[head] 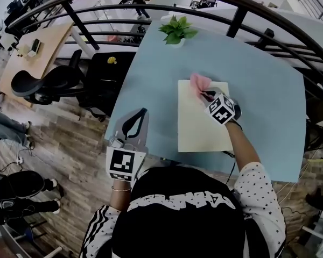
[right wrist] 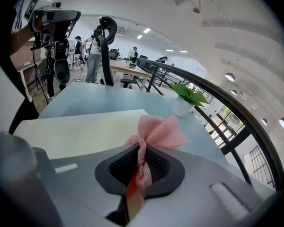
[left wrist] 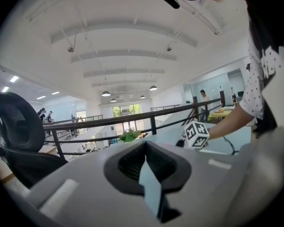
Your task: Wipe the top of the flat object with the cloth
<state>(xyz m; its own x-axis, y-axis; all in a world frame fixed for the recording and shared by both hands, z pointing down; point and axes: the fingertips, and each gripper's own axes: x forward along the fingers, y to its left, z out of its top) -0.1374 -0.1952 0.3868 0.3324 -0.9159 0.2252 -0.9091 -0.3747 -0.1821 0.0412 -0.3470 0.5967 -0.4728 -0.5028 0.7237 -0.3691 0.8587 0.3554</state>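
Where pinched between the jaws of the right gripper point(right wrist: 136, 171), squeezed into a narrow twisted cord: pink cloth point(right wrist: 154, 132) of thin, open, net-like weave. Past the jaw tips, spread again into a soft crumpled fan. Jaws pressed closely on this cord, almost together, with only the fabric between them.

Under and ahead of the cloth, a flat board point(right wrist: 80, 131): pale cream, matt, smooth, rectangular, with straight edges. Lying flat on a light blue table point(head: 269, 90) with a plain smooth top. Long axis directed away from the person, short near edge close to the near edge of the table. In the head view, cloth placed over the far short edge of the board, somewhat left of its middle, loose end pointing away from the person toward a small potted plant point(head: 176, 30) with green leaves in a white pot. Not possible to tell whether touching the surface or just above it.

Left gripper point(head: 141, 116) well apart from all this, at the near left corner of the table, off the board, tips directed forward. Grey smooth body, black ribbed pads point(left wrist: 130, 163). Jaws pressed together, nothing between them.
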